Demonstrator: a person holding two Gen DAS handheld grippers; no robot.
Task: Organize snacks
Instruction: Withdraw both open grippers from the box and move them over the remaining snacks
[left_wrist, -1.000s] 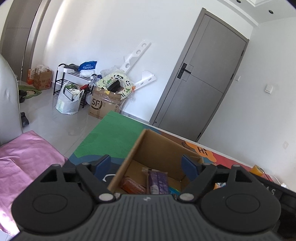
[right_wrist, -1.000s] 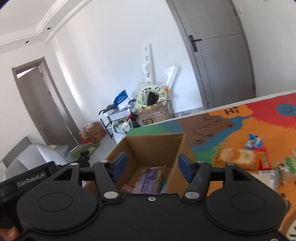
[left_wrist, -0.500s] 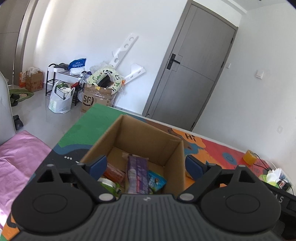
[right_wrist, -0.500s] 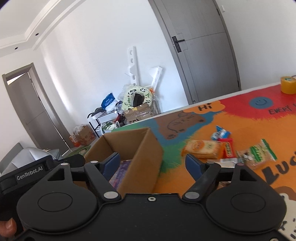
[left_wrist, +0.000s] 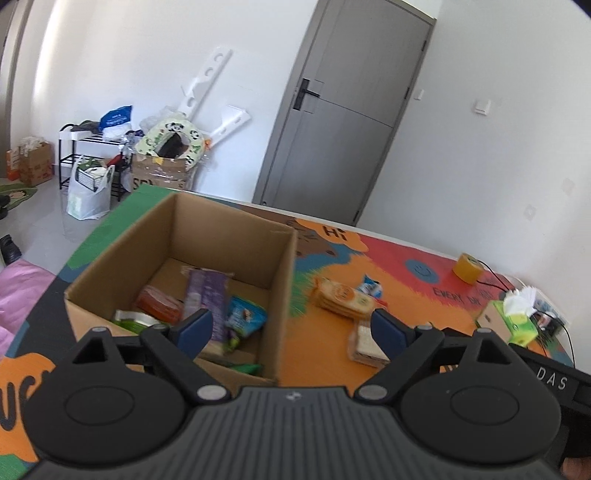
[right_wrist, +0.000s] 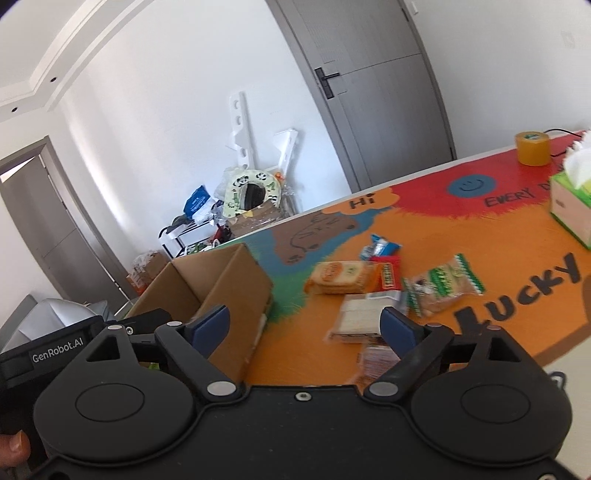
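Both views have swung off the cardboard box (left_wrist: 177, 273) toward the loose snacks on the mat (right_wrist: 498, 332). My left gripper (left_wrist: 291, 328) stands wide apart, empty. My right gripper (right_wrist: 306, 325) has just been opening, nothing between its jaws. Box already holds several packets, the purple pack (left_wrist: 207, 295) among them. Cracker pack (right_wrist: 338, 277) and sandwich pack (right_wrist: 360, 317) lie outside, near the box. I judge a fresh pick comes next.
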